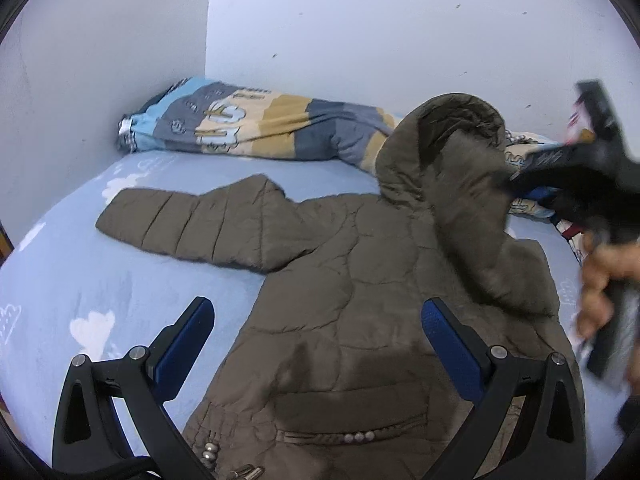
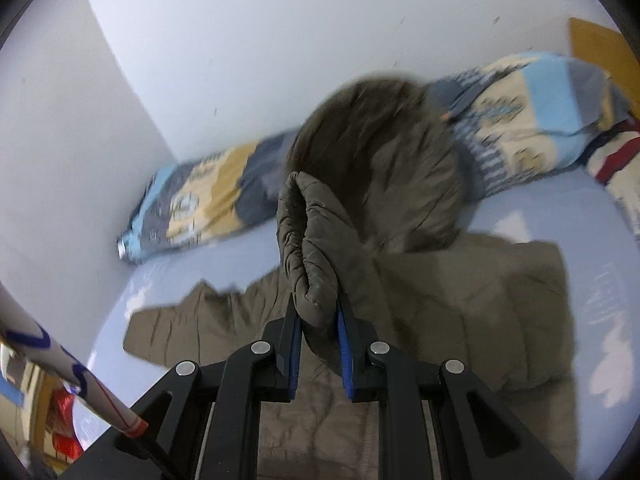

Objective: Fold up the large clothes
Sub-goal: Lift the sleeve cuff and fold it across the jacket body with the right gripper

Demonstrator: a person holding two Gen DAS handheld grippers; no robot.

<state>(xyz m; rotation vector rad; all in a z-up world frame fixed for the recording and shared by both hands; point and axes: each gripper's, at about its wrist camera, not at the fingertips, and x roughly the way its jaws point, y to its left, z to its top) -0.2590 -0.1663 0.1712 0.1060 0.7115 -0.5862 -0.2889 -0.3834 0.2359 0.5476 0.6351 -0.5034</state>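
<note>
A brown quilted hooded jacket (image 1: 332, 300) lies spread on the blue bed sheet, its left sleeve (image 1: 192, 224) stretched out to the left. My left gripper (image 1: 316, 320) is open and empty, just above the jacket's lower body. My right gripper (image 2: 318, 312) is shut on the jacket's right sleeve cuff (image 2: 308, 256) and holds it lifted over the jacket body, in front of the hood (image 2: 376, 168). In the left wrist view the right gripper (image 1: 516, 182) shows blurred at the right, holding the raised sleeve by the hood (image 1: 444, 136).
A rolled blue, tan and grey patterned quilt (image 1: 248, 124) lies along the back wall. More patterned bedding (image 2: 536, 112) sits at the right. White walls (image 1: 360, 32) meet in the far-left corner. The bed sheet (image 1: 80, 280) has white cloud prints.
</note>
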